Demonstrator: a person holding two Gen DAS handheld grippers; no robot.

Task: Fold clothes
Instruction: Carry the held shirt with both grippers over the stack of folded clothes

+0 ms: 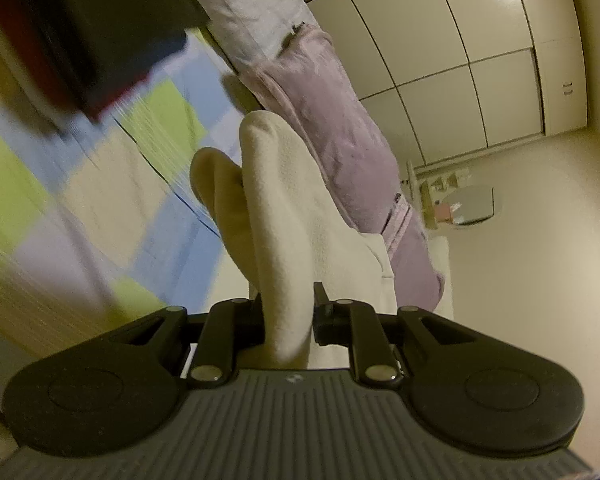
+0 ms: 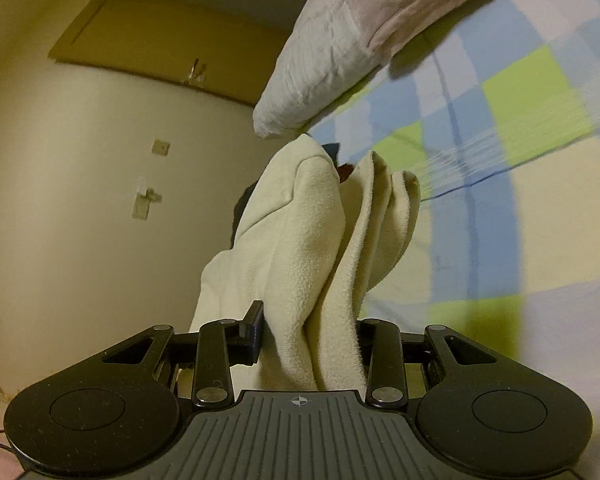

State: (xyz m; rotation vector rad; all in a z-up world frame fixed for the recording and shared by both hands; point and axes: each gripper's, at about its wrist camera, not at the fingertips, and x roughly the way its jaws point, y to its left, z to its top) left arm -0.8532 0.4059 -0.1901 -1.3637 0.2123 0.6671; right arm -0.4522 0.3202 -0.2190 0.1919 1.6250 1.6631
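Both grippers clamp the cream fleece garment (image 1: 284,216): left gripper (image 1: 288,320) and right gripper (image 2: 310,336) alike. Cloth bunches toward twelve o'clock above the checked blue-green bedspread (image 2: 500,92).

A bunched cream fleece garment (image 2: 300,248) is clamped between the fingers of the right hand-held gripper (image 2: 308,340) at lower centre. A checked bedspread (image 2: 520,128) is seen at right, a pale pillow (image 2: 320,68) at upper centre.
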